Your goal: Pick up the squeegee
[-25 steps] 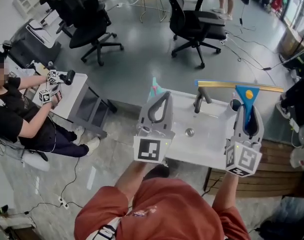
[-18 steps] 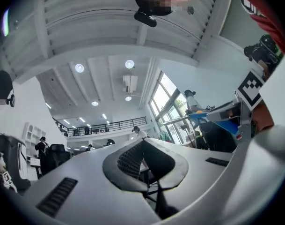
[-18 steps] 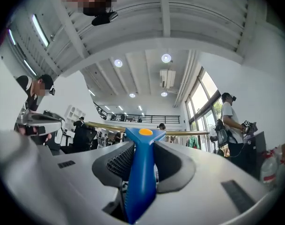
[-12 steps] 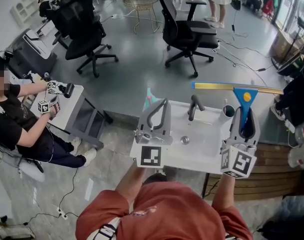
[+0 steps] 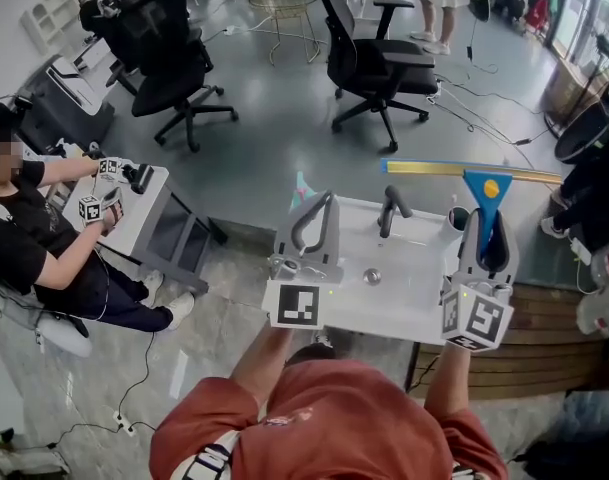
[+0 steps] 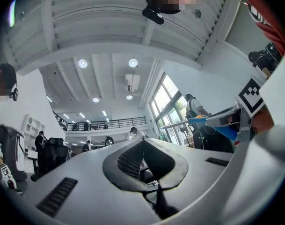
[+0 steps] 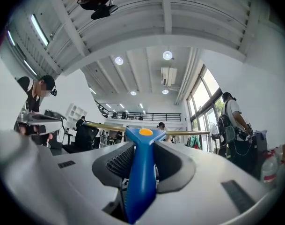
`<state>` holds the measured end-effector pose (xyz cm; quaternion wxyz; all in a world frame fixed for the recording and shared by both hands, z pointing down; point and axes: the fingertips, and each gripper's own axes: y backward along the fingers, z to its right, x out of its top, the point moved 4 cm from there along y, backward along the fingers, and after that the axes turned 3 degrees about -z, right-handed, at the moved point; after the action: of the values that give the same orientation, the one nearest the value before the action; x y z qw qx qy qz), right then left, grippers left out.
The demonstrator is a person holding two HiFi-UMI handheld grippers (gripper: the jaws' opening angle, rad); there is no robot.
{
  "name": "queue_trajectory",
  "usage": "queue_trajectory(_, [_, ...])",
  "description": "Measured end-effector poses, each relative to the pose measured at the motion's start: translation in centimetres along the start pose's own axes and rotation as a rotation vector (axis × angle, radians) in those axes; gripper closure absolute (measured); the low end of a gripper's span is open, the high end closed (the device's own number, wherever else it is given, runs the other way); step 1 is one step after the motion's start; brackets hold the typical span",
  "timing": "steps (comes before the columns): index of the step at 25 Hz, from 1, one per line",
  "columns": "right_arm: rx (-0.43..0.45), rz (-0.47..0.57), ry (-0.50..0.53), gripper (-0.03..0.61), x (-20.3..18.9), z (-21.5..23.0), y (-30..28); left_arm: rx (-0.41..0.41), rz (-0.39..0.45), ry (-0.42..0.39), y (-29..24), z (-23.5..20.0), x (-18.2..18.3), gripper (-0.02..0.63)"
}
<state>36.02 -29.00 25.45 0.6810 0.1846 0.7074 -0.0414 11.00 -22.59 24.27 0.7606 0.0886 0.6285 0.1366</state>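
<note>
Right hand-held gripper (image 5: 491, 230) grasps the squeegee (image 5: 487, 190) over the sink's (image 5: 404, 298) far right corner; left hand-held gripper (image 5: 327, 201) is clenched, empty. Pickup seems done: hold steady.

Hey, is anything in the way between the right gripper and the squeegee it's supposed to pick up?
Nothing visible stands between them. The right gripper is closed on the blue handle of the squeegee, whose yellow blade sticks out past the jaws. The left gripper is shut, empty and off to the side.
</note>
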Motion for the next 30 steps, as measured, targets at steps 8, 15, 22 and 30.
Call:
queue_trajectory(8, [0.001, -0.005, 0.007, 0.439, 0.0, -1.0, -0.3, 0.012, -0.014, 0.01, 0.6, -1.4, -0.3, 0.598])
queue_trajectory(15, [0.0, -0.018, 0.017, 0.439, -0.7, -1.0, -0.3, 0.016, -0.021, 0.013, 0.9, -1.4, -1.1, 0.598])
queue_trajectory(22, [-0.014, -0.031, 0.011, 0.439, -1.5, -0.7, -0.5, 0.016, -0.03, 0.014, 0.7, -1.5, -1.9, 0.598])
queue_trajectory(30, [-0.014, -0.046, 0.006, 0.439, -2.4, -0.6, -0.8, 0.015, -0.043, 0.006, 0.4, -1.5, -2.7, 0.598])
